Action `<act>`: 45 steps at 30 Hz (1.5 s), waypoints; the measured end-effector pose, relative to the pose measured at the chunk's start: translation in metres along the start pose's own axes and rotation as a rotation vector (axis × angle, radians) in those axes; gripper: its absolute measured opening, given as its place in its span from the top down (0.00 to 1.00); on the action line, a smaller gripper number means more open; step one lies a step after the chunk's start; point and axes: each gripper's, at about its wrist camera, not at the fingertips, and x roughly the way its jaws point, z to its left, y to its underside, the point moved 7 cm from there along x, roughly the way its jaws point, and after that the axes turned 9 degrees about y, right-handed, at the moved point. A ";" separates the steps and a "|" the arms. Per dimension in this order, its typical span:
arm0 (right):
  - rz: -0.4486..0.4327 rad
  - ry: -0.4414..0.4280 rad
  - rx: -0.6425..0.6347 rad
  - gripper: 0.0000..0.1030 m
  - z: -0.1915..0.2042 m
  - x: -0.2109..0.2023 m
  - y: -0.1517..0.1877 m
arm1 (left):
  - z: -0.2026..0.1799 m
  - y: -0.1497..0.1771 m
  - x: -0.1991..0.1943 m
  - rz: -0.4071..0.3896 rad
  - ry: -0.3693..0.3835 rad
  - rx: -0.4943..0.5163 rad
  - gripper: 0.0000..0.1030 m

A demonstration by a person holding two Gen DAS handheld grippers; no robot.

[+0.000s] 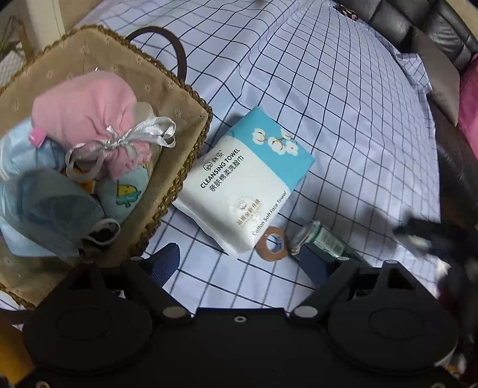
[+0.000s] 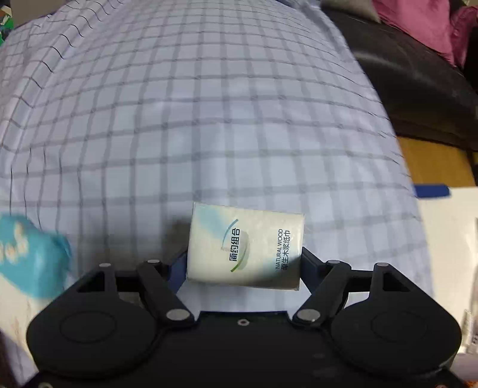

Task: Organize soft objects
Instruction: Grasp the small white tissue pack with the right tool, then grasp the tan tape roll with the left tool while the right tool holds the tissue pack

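Observation:
A woven basket (image 1: 179,98) with a beige lining sits at the left and holds a pink pouch (image 1: 86,110) tied with a silver ribbon, light blue cloths (image 1: 44,215) and a small blue towel (image 1: 125,194). A cleansing towel pack (image 1: 239,185) lies on the checked cloth right beside the basket; its blurred blue corner shows in the right wrist view (image 2: 33,262). My left gripper (image 1: 242,259) is open and empty, hovering just before the pack. My right gripper (image 2: 243,262) is shut on a small white tissue pack (image 2: 245,244) held above the cloth.
A roll of brown tape (image 1: 272,243) and a small green bottle (image 1: 322,241) lie by the left gripper's right finger. The checked cloth (image 2: 209,119) covers the surface. A dark sofa (image 2: 418,89) and pink fabric (image 2: 424,24) lie at the far right.

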 end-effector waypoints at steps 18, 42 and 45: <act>0.085 -0.107 -0.099 0.28 -0.027 -0.047 0.150 | 0.003 0.031 0.067 0.068 -0.154 -0.190 0.20; 0.020 -0.107 -0.205 0.28 -0.026 -0.040 0.154 | 0.001 0.024 0.114 -0.020 -0.385 -0.258 0.18; 0.019 -0.104 -0.197 0.28 -0.029 -0.039 0.153 | -0.009 0.022 0.119 0.020 -0.391 -0.206 0.18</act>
